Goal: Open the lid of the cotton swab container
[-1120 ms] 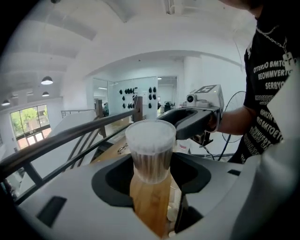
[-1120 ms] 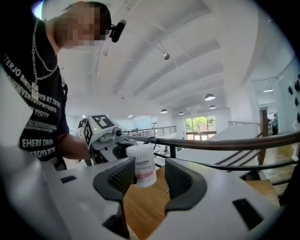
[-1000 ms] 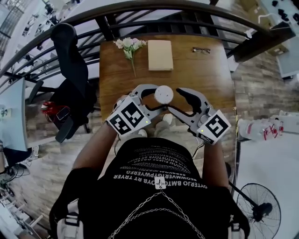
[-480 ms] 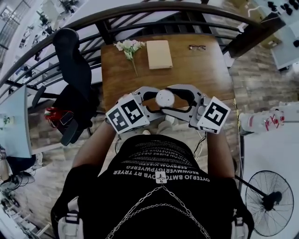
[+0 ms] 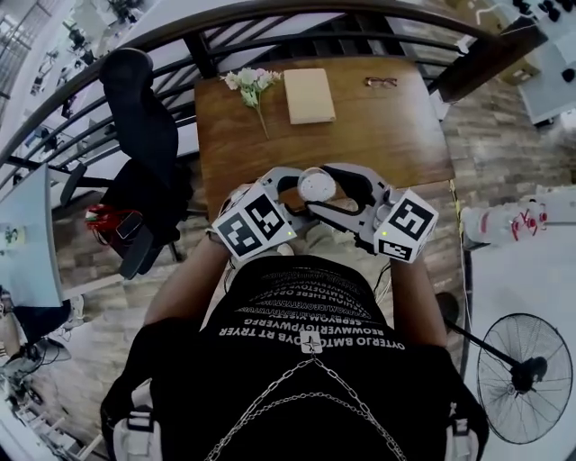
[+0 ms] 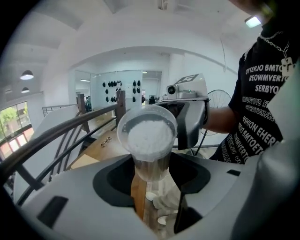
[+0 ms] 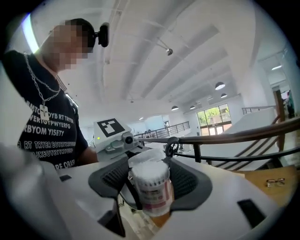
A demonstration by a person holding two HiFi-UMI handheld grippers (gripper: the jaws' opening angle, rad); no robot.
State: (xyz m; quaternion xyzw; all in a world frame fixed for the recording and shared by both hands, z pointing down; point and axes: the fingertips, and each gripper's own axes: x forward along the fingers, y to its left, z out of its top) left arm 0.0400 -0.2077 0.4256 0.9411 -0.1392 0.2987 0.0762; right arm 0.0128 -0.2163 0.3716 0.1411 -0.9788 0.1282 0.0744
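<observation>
The cotton swab container (image 5: 317,185) is a small clear tub packed with white swabs, held up over the near edge of the wooden table (image 5: 378,135). My left gripper (image 5: 304,191) grips its lower body (image 6: 150,165), and its jaws are closing on it. My right gripper (image 5: 329,191) faces it from the other side. Its jaws are opening, with the labelled tub (image 7: 153,193) standing between them. In the right gripper view the translucent lid (image 7: 144,157) stands flipped up behind the bare swab tips. In the left gripper view the lid (image 6: 146,136) faces the camera.
Farther back on the table lie a tan notebook (image 5: 309,94), a small flower bunch (image 5: 252,83) and a pair of glasses (image 5: 384,83). A dark railing (image 5: 270,27) curves behind the table. To the left is a black chair (image 5: 135,99), and a floor fan (image 5: 522,369) stands at the right.
My right gripper has moved in from the right, and its jaws now stand round the container. The left gripper has kept hold of the container.
</observation>
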